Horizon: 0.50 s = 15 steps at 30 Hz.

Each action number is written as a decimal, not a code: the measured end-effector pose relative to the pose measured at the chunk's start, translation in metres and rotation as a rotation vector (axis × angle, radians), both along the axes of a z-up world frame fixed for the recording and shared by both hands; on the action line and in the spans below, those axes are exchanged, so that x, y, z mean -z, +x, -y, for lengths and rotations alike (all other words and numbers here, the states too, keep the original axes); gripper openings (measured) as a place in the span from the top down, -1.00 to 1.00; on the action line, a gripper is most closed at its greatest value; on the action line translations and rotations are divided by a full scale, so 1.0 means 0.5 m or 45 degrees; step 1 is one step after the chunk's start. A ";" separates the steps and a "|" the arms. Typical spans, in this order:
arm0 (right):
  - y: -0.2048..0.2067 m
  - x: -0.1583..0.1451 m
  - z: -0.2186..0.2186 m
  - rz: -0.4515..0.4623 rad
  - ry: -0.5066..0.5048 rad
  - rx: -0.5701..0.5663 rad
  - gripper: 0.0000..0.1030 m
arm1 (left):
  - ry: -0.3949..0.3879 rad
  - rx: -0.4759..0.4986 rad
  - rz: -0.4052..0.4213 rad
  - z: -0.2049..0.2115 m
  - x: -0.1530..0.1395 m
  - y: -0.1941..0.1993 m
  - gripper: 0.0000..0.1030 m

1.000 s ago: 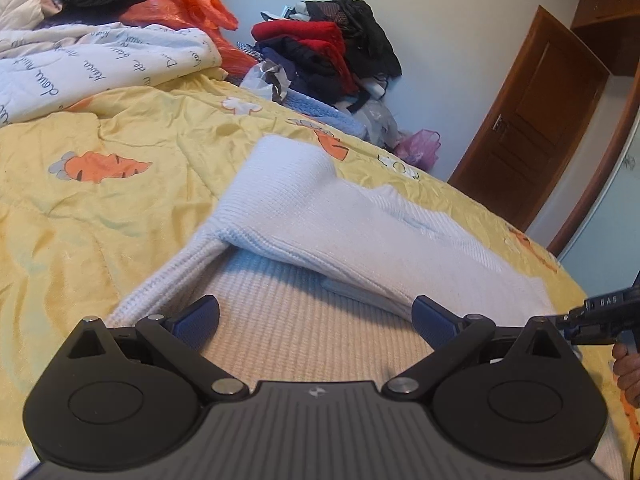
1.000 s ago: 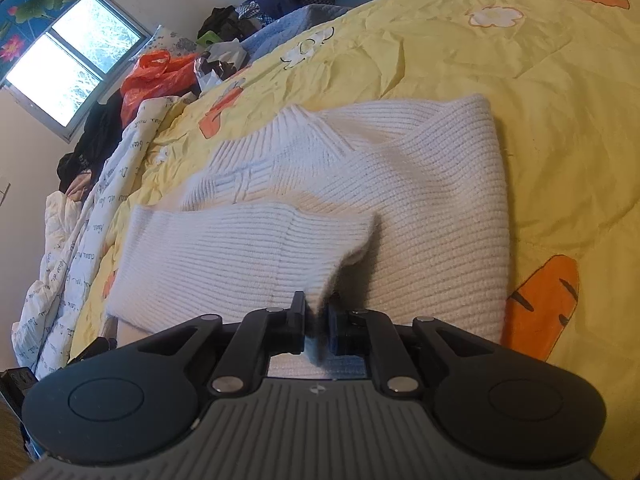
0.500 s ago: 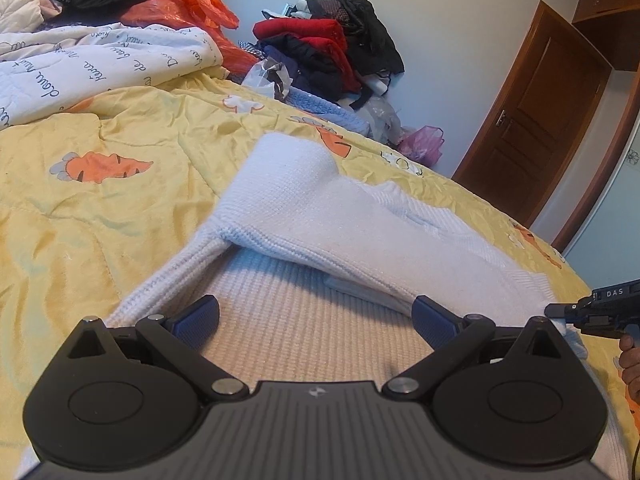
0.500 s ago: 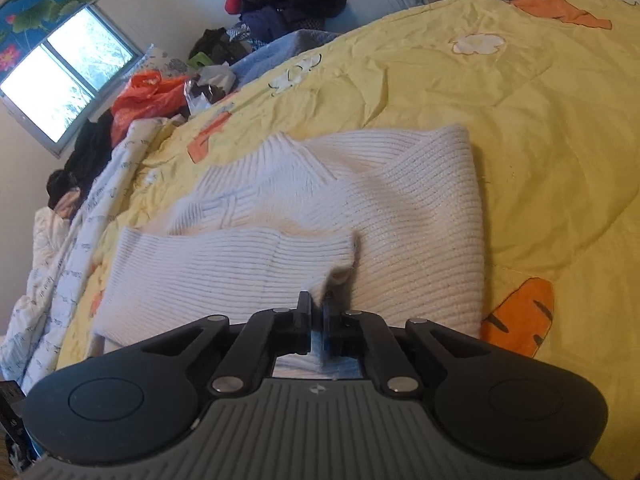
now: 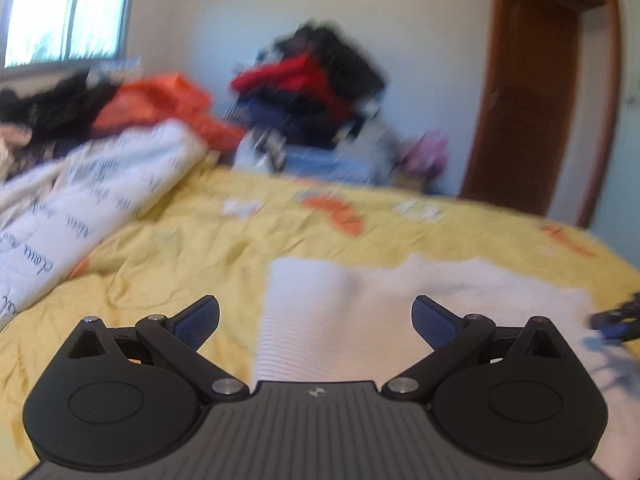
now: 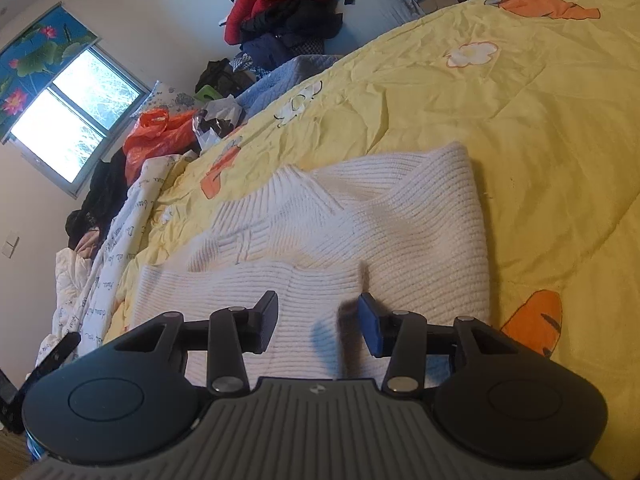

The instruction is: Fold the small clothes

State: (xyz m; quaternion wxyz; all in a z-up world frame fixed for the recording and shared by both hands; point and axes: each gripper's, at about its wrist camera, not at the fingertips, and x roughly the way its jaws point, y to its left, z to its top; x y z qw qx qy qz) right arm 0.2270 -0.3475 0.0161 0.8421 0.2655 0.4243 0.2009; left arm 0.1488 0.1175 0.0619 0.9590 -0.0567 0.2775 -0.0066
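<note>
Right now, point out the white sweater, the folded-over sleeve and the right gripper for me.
white sweater point(image 6: 432, 220): right wrist view, on its ribbed body.
folded-over sleeve point(image 6: 240, 284): right wrist view, on the sleeve's middle.
right gripper point(image 6: 318, 320): right wrist view, midway between its opening fingertips, nothing gripped.

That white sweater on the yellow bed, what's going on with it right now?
A person with a handheld gripper in each hand is folding the white knit sweater on the yellow quilt. One sleeve is folded across the body. The right gripper is opening just above the sleeve's cuff, its pads not pressing on the knit. The left gripper is wide open and holds nothing; its view is blurred.
</note>
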 end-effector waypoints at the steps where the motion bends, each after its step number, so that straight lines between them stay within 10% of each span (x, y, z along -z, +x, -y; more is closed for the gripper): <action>1: 0.008 0.006 -0.007 -0.012 -0.016 -0.007 0.11 | -0.008 -0.003 -0.090 -0.017 0.011 0.041 -1.00; 5: 0.015 0.013 -0.040 0.032 -0.134 -0.043 0.06 | -0.001 0.003 -0.243 -0.050 0.055 0.128 -1.00; 7: 0.011 0.015 -0.049 0.066 -0.161 -0.075 0.38 | -0.033 0.031 -0.307 -0.056 0.079 0.161 -0.98; 9: 0.013 0.016 -0.053 0.073 -0.183 -0.103 0.64 | -0.076 0.053 -0.371 -0.058 0.097 0.189 -0.09; 12: 0.013 0.004 -0.053 0.107 -0.162 -0.125 0.75 | -0.067 0.059 -0.357 -0.041 0.087 0.201 0.67; 15: 0.008 -0.036 -0.029 0.226 -0.076 -0.065 0.78 | 0.114 -0.039 -0.268 -0.012 0.078 0.196 0.69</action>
